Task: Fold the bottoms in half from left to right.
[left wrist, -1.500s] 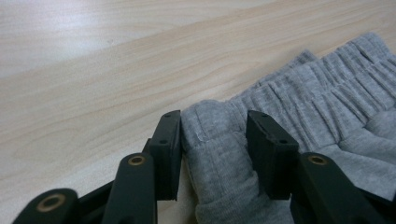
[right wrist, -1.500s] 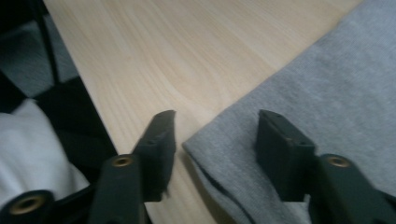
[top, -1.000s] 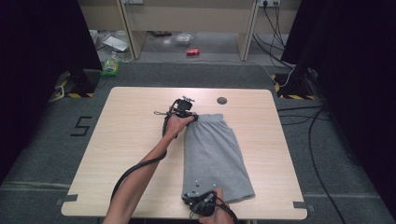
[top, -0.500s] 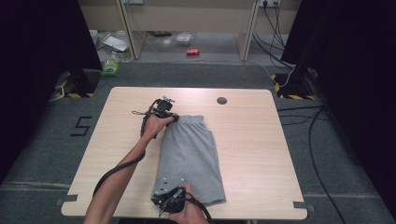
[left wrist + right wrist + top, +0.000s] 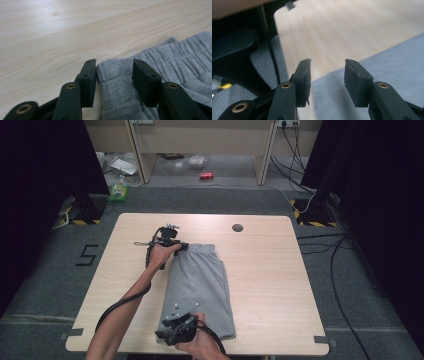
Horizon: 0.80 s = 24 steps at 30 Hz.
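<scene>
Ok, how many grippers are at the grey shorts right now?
2: the left gripper at the waistband corner of the grey shorts, the right gripper at the near hem corner. Both have just opened.

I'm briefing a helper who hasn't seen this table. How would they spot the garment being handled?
On the light wooden table, look left of the middle, between the person's two hands. The folded grey shorts lie there as a long strip, the gathered waistband at the far end. It is the table's one soft cloth thing.
</scene>
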Available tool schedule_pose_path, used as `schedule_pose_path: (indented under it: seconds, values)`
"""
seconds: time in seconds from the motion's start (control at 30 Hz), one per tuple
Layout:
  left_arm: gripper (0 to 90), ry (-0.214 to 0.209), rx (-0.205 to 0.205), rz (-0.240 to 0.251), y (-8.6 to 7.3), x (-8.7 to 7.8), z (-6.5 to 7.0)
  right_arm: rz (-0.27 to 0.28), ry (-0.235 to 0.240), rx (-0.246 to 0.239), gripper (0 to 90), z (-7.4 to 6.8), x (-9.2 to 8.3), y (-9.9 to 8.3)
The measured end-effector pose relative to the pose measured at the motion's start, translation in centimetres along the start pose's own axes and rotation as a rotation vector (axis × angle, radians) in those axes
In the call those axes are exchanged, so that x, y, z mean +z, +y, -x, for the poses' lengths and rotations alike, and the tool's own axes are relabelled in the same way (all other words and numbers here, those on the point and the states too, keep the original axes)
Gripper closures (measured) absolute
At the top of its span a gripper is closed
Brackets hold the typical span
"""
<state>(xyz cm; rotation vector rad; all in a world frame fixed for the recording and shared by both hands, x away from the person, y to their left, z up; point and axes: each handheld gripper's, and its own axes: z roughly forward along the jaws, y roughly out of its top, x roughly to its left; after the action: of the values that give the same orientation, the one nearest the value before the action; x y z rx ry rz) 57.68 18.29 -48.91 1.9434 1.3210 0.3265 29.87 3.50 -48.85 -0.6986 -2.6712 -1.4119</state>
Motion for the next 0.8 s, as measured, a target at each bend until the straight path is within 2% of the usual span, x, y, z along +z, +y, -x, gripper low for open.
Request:
schedule_pose_path:
  seconds: [0.1, 0.2, 0.33, 0.47, 0.57, 0.63, 0.7, 0.8]
  values:
    - [46.9, -0.009, -0.012, 0.01, 0.1, -0.6, -0.2, 0.038, -0.069, -0.001, 55.8, 1.6, -2.1, 0.7]
    - [44.5, -0.01, -0.021, 0.012, 0.2, -1.0, -0.4, 0.072, -0.156, 0.01, 55.7, 3.9, -4.2, 1.2]
    - [41.2, -0.021, -0.036, 0.017, 0.0, -1.3, -0.6, 0.085, -0.238, 0.053, 55.6, 7.0, -6.3, 1.1]
    - [39.6, -0.031, -0.053, 0.022, -0.2, -1.6, -0.8, 0.085, -0.293, 0.107, 55.8, 9.6, -7.6, 0.5]
    - [37.9, -0.025, -0.071, 0.01, -0.3, -1.7, -1.1, 0.093, -0.312, 0.145, 55.5, 11.2, -8.2, 0.2]
    - [37.7, -0.034, -0.08, 0.01, -0.4, -1.8, -1.2, 0.098, -0.331, 0.161, 54.7, 12.2, -8.5, 0.0]
    - [37.4, -0.035, -0.072, 0.003, -0.5, -1.8, -1.2, 0.096, -0.344, 0.18, 53.1, 13.0, -8.6, -0.2]
    - [36.5, -0.042, -0.076, 0.002, -0.8, -1.8, -1.2, 0.098, -0.371, 0.183, 51.8, 14.2, -9.0, -0.3]
